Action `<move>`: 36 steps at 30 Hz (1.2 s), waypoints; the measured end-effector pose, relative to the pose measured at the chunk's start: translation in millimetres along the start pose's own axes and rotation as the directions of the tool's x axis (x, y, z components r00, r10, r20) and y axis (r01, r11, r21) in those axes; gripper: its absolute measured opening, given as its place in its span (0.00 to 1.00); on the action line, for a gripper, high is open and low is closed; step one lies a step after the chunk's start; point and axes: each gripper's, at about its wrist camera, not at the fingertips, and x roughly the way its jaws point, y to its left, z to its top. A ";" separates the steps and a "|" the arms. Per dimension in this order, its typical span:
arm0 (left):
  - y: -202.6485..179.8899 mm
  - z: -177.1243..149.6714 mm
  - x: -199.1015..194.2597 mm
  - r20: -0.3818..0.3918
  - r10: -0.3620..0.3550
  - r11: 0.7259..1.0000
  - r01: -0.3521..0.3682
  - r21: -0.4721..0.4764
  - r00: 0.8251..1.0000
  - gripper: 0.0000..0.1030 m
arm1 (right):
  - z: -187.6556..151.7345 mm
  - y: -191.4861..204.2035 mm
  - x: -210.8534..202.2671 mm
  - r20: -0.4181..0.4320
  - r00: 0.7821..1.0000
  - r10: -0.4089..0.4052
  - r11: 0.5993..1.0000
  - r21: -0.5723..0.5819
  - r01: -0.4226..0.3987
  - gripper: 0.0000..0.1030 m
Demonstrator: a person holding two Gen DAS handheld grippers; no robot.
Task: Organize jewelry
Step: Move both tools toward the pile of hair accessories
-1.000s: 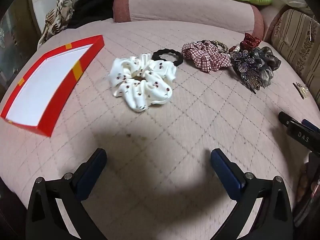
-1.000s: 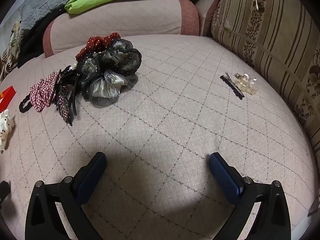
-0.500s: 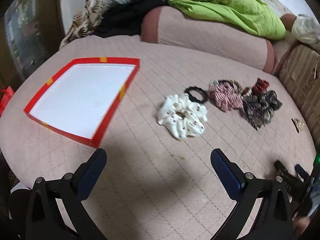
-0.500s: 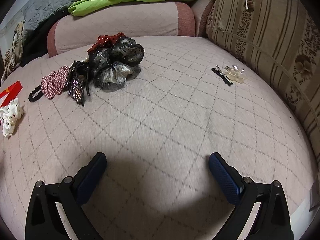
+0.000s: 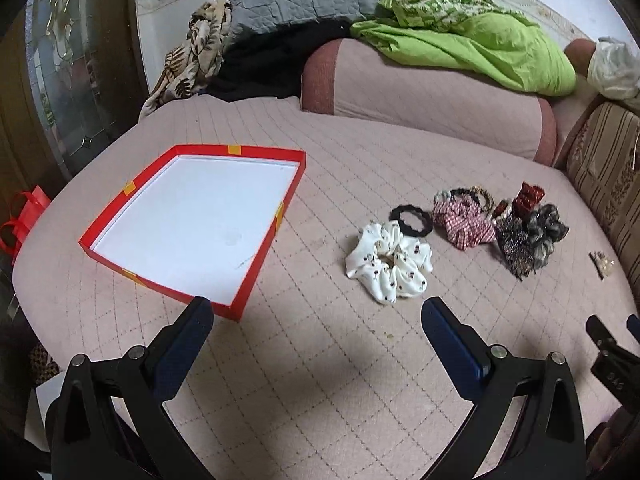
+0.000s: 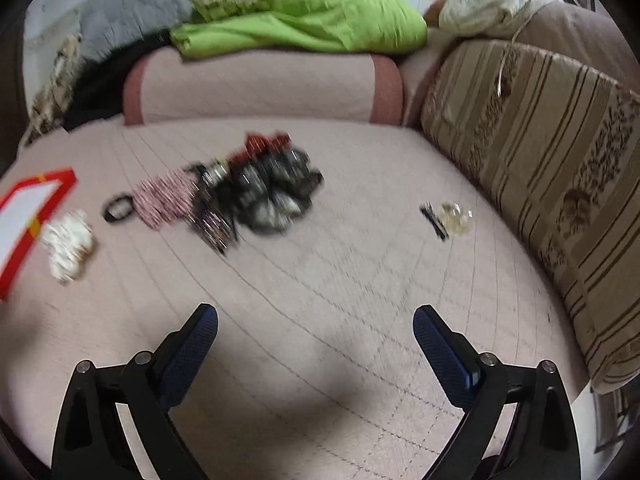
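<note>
A shallow red box with a white floor (image 5: 276, 222) lies on the quilted pink seat, left of centre; it also shows at the left edge of the right wrist view (image 6: 24, 248). To its right lie a white printed scrunchie (image 5: 390, 266) (image 6: 68, 244), a black hair tie (image 5: 411, 220) (image 6: 119, 208), a red checked scrunchie (image 5: 462, 224) (image 6: 166, 198) and a dark pile of scrunchies and clips (image 5: 528, 236) (image 6: 272, 188). A clear clip and a black pin (image 6: 448, 218) lie apart at the right. My left gripper (image 5: 316, 320) and right gripper (image 6: 316, 326) are open, empty, held above the seat.
A pink bolster (image 5: 432, 92) with a green cloth (image 5: 472, 40) runs along the back. A striped cushion (image 6: 552, 168) walls the right side. The right gripper's tip shows in the left wrist view (image 5: 612, 348). A red ribbon bag (image 5: 20, 220) sits off the left edge.
Both grippers have pulled back and risen from the seat, so the box and the hair pieces look smaller and farther. The right view is blurred by motion. Nothing was taken hold of.
</note>
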 end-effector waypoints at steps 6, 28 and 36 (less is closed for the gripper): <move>-3.2 1.8 -5.5 0.024 0.017 0.998 -0.019 0.053 1.000 1.00 | 4.9 26.0 -14.7 0.025 0.998 0.057 0.996 -0.070 -0.055 0.98; -15.7 -4.2 8.1 -0.051 -0.072 0.993 0.077 0.091 0.996 0.92 | 3.9 20.4 12.1 -0.056 0.971 0.231 0.972 0.046 -0.228 0.85; -18.9 -5.6 18.3 -0.074 -0.067 0.991 0.075 0.108 0.995 0.92 | 2.7 27.0 23.2 -0.082 0.959 0.272 0.962 0.055 -0.268 0.85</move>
